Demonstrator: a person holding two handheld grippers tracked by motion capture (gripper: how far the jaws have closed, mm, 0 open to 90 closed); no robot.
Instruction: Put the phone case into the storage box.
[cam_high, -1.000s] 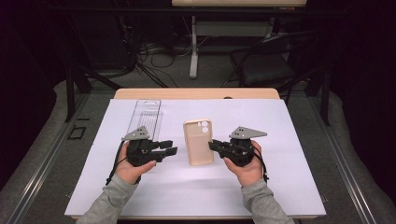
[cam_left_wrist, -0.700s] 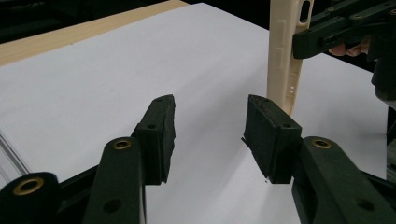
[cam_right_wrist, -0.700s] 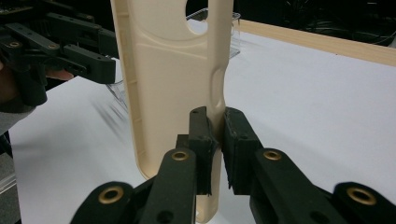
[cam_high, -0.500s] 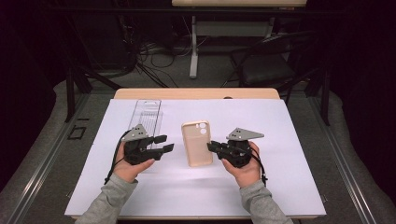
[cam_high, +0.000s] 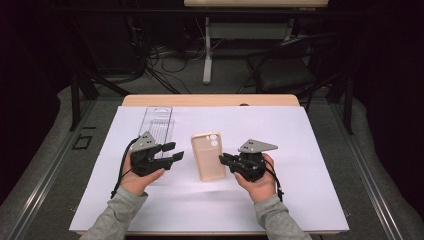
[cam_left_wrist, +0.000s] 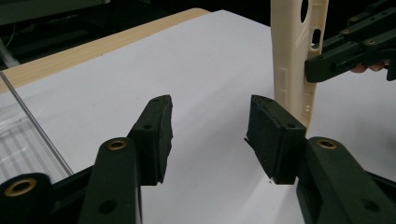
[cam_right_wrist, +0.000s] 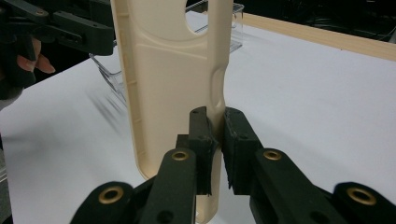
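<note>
Since a second ago: left gripper (cam_high: 172, 152) drawn back a little from the cream-coloured soft plastic phone case with its rounded camera cut-out (cam_high: 210, 155), jaws spread wider; right gripper (cam_high: 226, 160) moved in against the case's right edge.

High view: case lying on the white paper sheet (cam_high: 310, 165) that covers the wooden table (cam_high: 150, 100), between the two grippers. Clear ribbed plastic tray (cam_high: 156, 122) up and left of the case, beyond the left gripper.

Left gripper view: black jaws spread, nothing between them, pads matte and rough. Case (cam_left_wrist: 295, 56) just beyond the right-hand jaw, smooth, thin-walled, with small button slots along its side. Right gripper (cam_left_wrist: 312, 69) at the case's far edge.

Right gripper view: jaws pressed together on the case's side wall (cam_right_wrist: 175, 79), pinching the thin rim just below a curved notch (grip looks shallow).

Probably best to keep the pinch firm but gentle, since the wall looks flexible, and bring the left jaws squarely onto the opposite rim before lifting.
</note>
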